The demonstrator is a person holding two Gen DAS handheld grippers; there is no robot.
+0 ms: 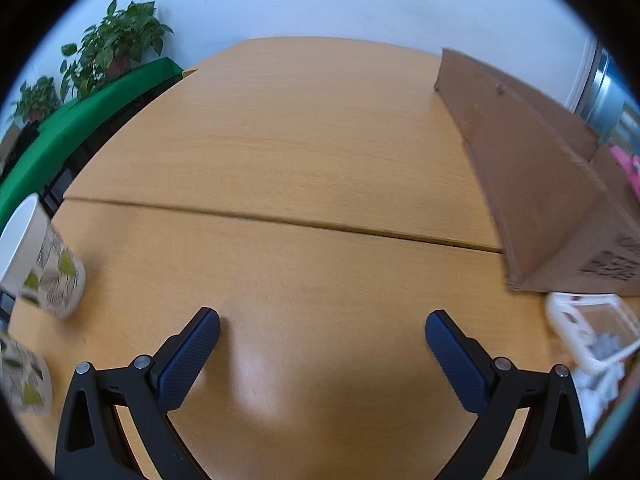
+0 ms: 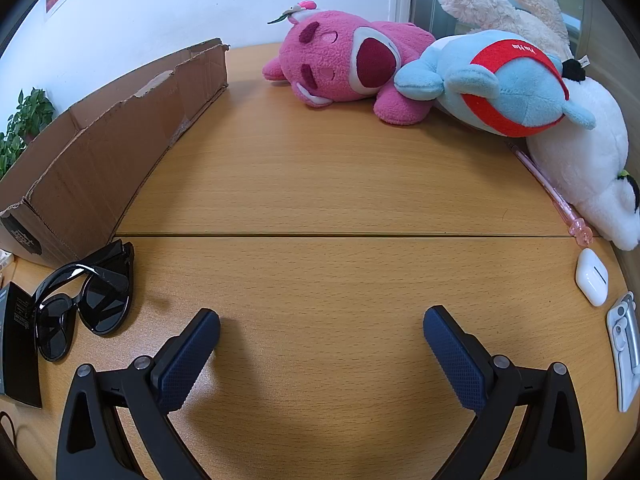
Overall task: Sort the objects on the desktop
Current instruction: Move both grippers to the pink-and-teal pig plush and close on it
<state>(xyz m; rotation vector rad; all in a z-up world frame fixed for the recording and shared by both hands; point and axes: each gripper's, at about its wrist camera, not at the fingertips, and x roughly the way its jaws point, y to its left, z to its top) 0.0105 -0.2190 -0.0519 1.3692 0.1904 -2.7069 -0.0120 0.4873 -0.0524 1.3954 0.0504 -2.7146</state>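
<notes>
My left gripper (image 1: 322, 330) is open and empty over the wooden desk (image 1: 280, 152). A leaf-patterned cup (image 1: 44, 264) stands at its left, a second one (image 1: 24, 380) nearer. A white phone case (image 1: 592, 330) lies at its right. My right gripper (image 2: 322, 328) is open and empty above the desk (image 2: 320, 184). Black sunglasses (image 2: 86, 300) lie to its left. A white earbud case (image 2: 592, 282), a pink pen (image 2: 550, 192) and a white clip (image 2: 624, 348) lie at its right.
An open cardboard box (image 1: 536, 184) lies on the desk, also in the right wrist view (image 2: 104, 144). Pink (image 2: 344, 68), blue (image 2: 504, 84), white (image 2: 584, 160) and beige (image 2: 500, 4) plush toys pile at the back right. A black booklet (image 2: 18, 340) lies far left. Potted plants (image 1: 116, 40) stand behind.
</notes>
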